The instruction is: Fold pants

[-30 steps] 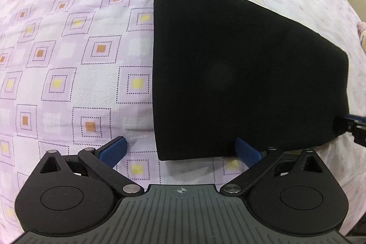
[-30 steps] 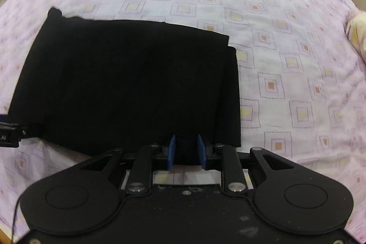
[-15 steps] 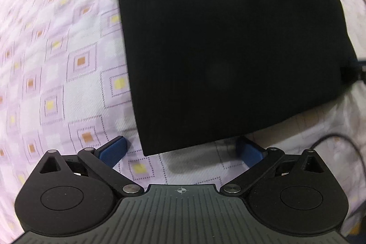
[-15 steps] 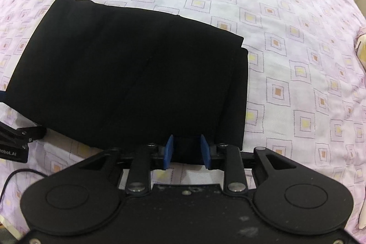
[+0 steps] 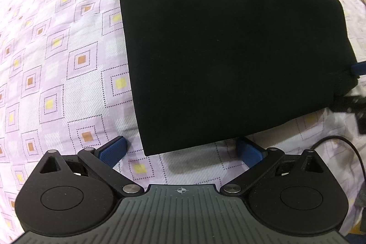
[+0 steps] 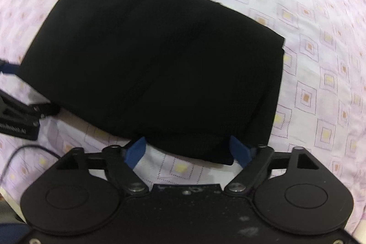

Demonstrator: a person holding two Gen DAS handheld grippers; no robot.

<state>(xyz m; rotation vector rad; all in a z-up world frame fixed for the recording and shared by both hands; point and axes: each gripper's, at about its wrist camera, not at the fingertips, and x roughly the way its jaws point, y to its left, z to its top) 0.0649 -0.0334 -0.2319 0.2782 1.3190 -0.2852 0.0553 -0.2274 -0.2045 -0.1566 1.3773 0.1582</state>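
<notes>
One folded pair of black pants (image 5: 228, 56) lies on the bed (image 5: 57, 61).
Two tools: left tool (image 5: 180, 150) spread wide, right tool (image 6: 187, 150) spread too; side label unreadable.

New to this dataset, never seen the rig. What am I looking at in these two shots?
No robot arm: a person holds a two-finger claw in each hand, each with a fisheye camera looking along its fingers. One picture is from the left claw, the other from the right claw; the black shapes at the bottom are the claws' own bodies. Black pants, folded into a block, lie on a bed sheet with a square pattern. Both claws are open at the pants' near edge, and neither grips anything.
</notes>
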